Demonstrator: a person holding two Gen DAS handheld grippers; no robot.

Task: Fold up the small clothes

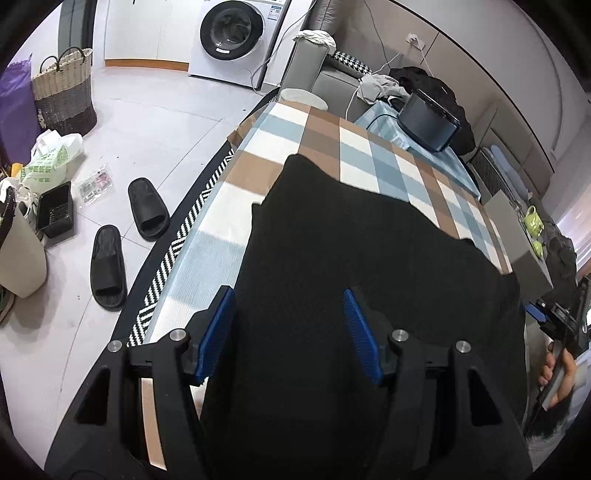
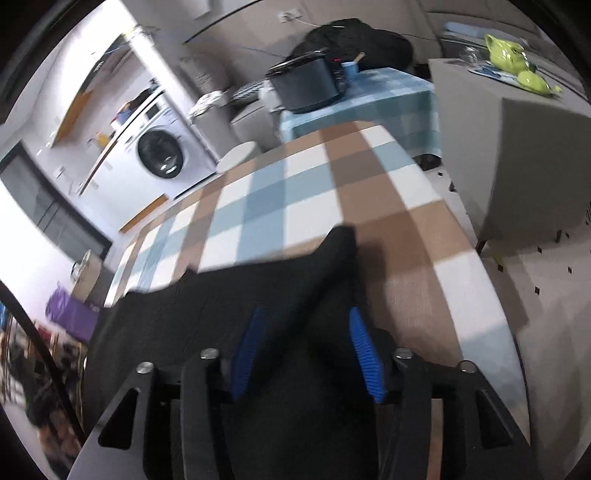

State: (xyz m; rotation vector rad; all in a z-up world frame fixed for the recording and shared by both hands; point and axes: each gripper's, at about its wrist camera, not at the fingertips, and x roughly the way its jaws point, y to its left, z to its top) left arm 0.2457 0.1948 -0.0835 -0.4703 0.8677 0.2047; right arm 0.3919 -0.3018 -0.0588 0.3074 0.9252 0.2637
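Both hand-held grippers seemingly over garment.

garment: 1 | slippers: 2 | washing machine: 1 | green teapots: 2

Your left wrist view looks down close along the checked tablecloth toward the washing machine; your right shares both, tilted.

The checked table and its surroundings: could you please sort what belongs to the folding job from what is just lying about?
Job: black garment, checked tablecloth, left gripper, right gripper.

Lying about: slippers, woven basket, washing machine, green teapot.
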